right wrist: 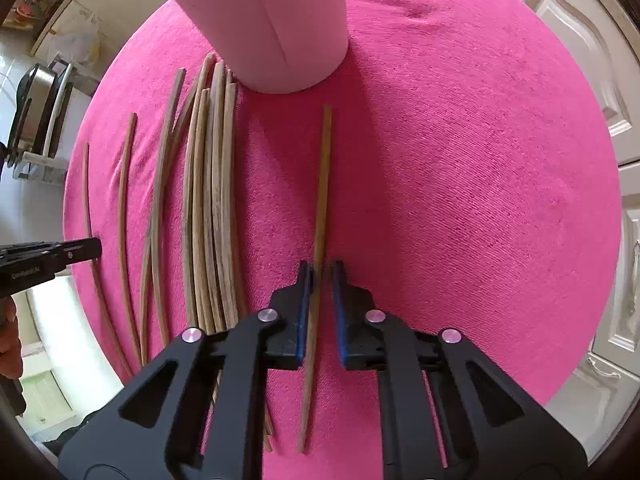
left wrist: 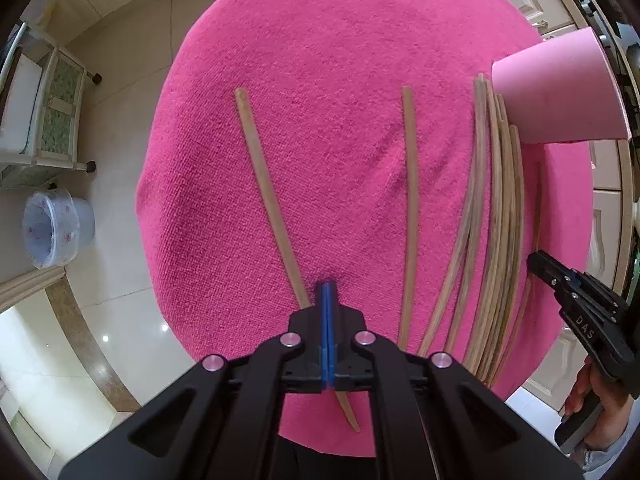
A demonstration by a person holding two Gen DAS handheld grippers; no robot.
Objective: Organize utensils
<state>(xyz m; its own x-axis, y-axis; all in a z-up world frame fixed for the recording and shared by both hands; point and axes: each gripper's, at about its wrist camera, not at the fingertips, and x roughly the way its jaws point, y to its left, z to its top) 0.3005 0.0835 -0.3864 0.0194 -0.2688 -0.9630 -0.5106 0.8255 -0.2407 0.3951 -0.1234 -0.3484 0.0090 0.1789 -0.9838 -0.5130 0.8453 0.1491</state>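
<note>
Wooden chopsticks lie on a round table under a pink cloth (left wrist: 320,40). My left gripper (left wrist: 327,286) is shut, blue pads together, hovering over the near end of one loose chopstick (left wrist: 264,184) that runs beneath it. Another single chopstick (left wrist: 412,200) lies to the right, then a bundle (left wrist: 496,220) of several beside a pale pink cup (left wrist: 560,92). In the right wrist view my right gripper (right wrist: 322,266) points down with its jaws narrowly apart around a lone chopstick (right wrist: 323,184); the left pad is at the stick and a gap shows at the right pad. The cup (right wrist: 264,20) stands beyond.
The bundle (right wrist: 208,200) lies left of the right gripper, and the left gripper (right wrist: 94,249) shows at that view's left edge. On the tiled floor stand a lined bin (left wrist: 52,232) and a rack (left wrist: 52,112). Cream cabinets (right wrist: 600,80) stand behind the table.
</note>
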